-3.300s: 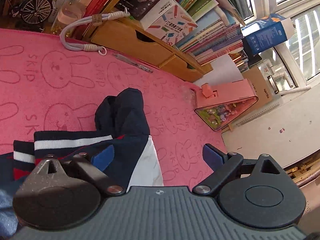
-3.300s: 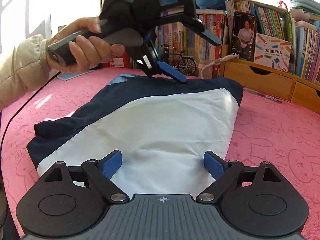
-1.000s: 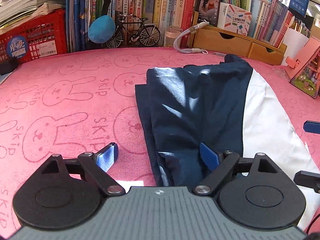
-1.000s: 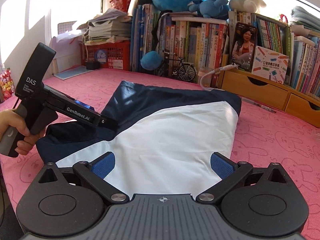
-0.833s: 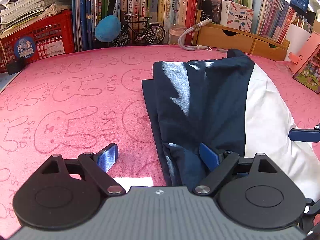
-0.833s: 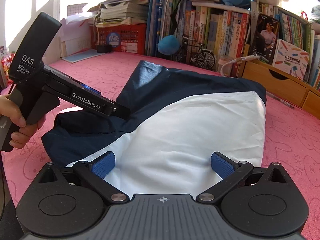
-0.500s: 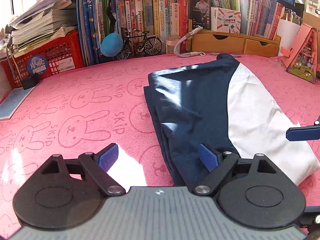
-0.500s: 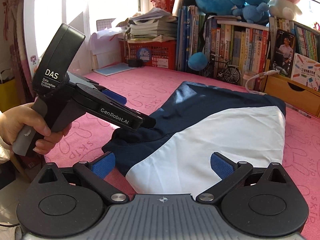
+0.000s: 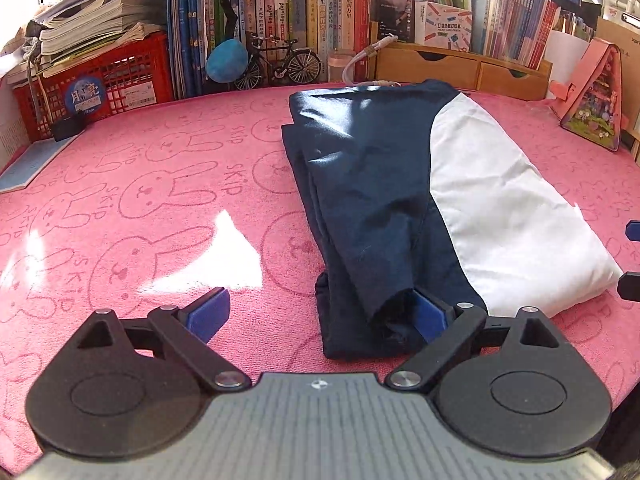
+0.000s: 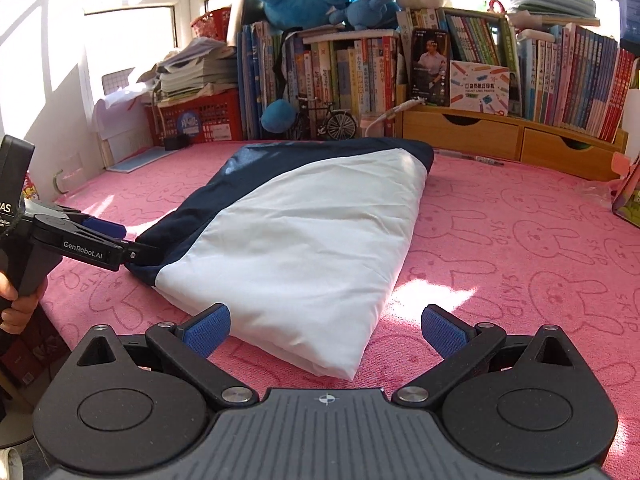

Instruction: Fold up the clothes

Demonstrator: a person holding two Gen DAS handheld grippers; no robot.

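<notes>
A folded navy-and-white garment [image 9: 380, 168] lies flat on the pink bunny-print mat [image 9: 140, 200]. My left gripper [image 9: 319, 312] is at its near navy corner. Its jaws are opening, and the cloth lies loose beside the right finger [image 9: 430, 314] with no pad pressing on it. In the right wrist view the white half of the garment [image 10: 300, 232] faces me, and its near corner reaches in between the spread fingers of my right gripper [image 10: 326, 332], which stands open and apart from the cloth. From the left edge there, the left gripper [image 10: 128, 240] points at the navy corner.
Rows of books [image 10: 360, 68], a red basket [image 9: 100, 80], a model bicycle [image 9: 280, 64] and a wooden drawer unit [image 10: 500, 136] line the far edge. A pink house-shaped case [image 9: 596, 92] stands at the right. A hand [image 10: 12, 304] holds the left gripper's handle.
Both grippers have drawn back toward the near edge of the mat, so the garment sits farther off. The left jaws stand a little wider. The garment lies unmoved.
</notes>
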